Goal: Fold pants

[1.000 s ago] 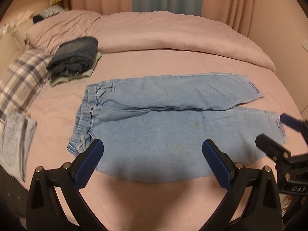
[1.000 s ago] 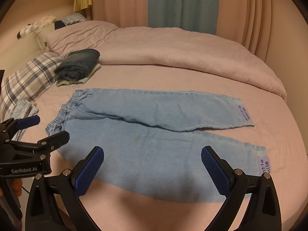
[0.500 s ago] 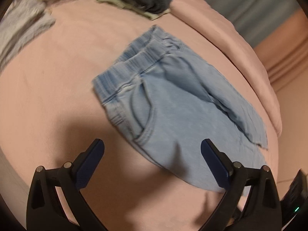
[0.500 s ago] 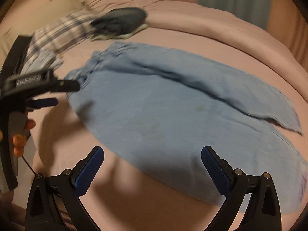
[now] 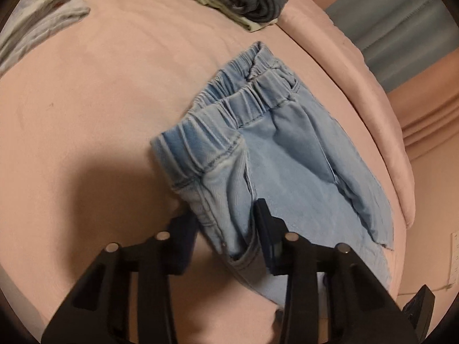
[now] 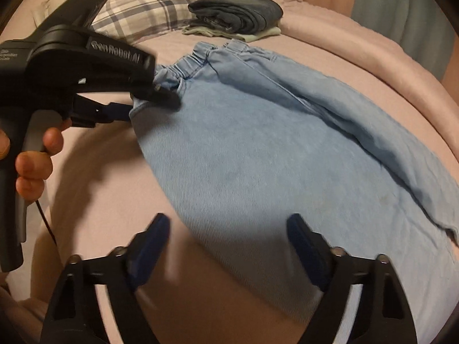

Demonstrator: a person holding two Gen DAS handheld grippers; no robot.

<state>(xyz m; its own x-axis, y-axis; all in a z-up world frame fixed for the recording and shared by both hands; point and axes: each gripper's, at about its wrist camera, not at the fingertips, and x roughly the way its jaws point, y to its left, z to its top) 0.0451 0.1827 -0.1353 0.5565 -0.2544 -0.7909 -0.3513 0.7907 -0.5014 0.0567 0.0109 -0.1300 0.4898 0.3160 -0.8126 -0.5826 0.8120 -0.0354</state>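
Note:
Light blue denim pants [image 6: 272, 154] lie spread on the pink bed, waistband to the left, legs running right. In the left wrist view the elastic waistband [image 5: 223, 132] is close up. My left gripper [image 5: 226, 229] has closed in on the near waistband corner of the pants [image 5: 287, 172], denim pinched between its blue pads. It also shows in the right wrist view [image 6: 143, 100] at that corner. My right gripper [image 6: 229, 246] is open, hovering over the near edge of the pants' thigh area, holding nothing.
A folded stack of dark jeans on a pale green garment [image 6: 238, 17] lies behind the waistband. A plaid pillow [image 6: 143, 11] and a grey-white cloth [image 5: 40, 20] are at the left. A rolled pink duvet [image 6: 373, 54] runs along the far side.
Both grippers dropped toward the bed and swung left. The left gripper went from wide open above the pants to closing on the waistband corner. The right stayed open.

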